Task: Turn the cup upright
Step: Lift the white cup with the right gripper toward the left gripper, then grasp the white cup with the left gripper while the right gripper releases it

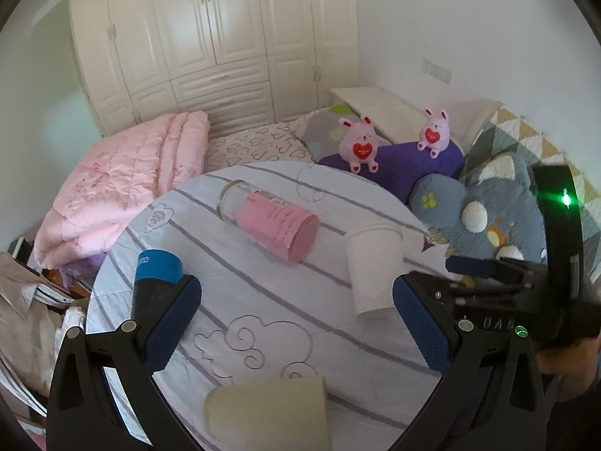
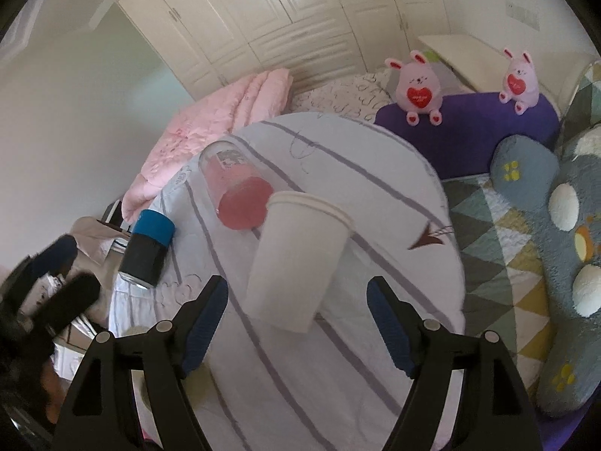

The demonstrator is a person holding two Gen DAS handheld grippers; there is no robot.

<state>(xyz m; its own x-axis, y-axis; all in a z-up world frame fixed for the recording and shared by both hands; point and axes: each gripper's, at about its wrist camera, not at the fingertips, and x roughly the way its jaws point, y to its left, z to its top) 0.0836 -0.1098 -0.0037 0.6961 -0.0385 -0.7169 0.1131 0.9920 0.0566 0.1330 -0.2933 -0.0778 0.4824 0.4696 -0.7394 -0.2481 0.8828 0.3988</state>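
A white paper cup stands on the round white striped table, wide rim up. My right gripper is open, its blue pads on either side of the cup's base, apart from it. My left gripper is open and empty, above the table's near part, left of the cup. A clear glass with a pink sleeve lies on its side behind the cup. A black and blue cup stands at the table's left edge. A beige cup lies on its side near me.
A folded pink quilt lies behind the table on the left. Two pink plush rabbits sit on a purple cushion. A grey plush pillow lies on the right. White wardrobes stand at the back.
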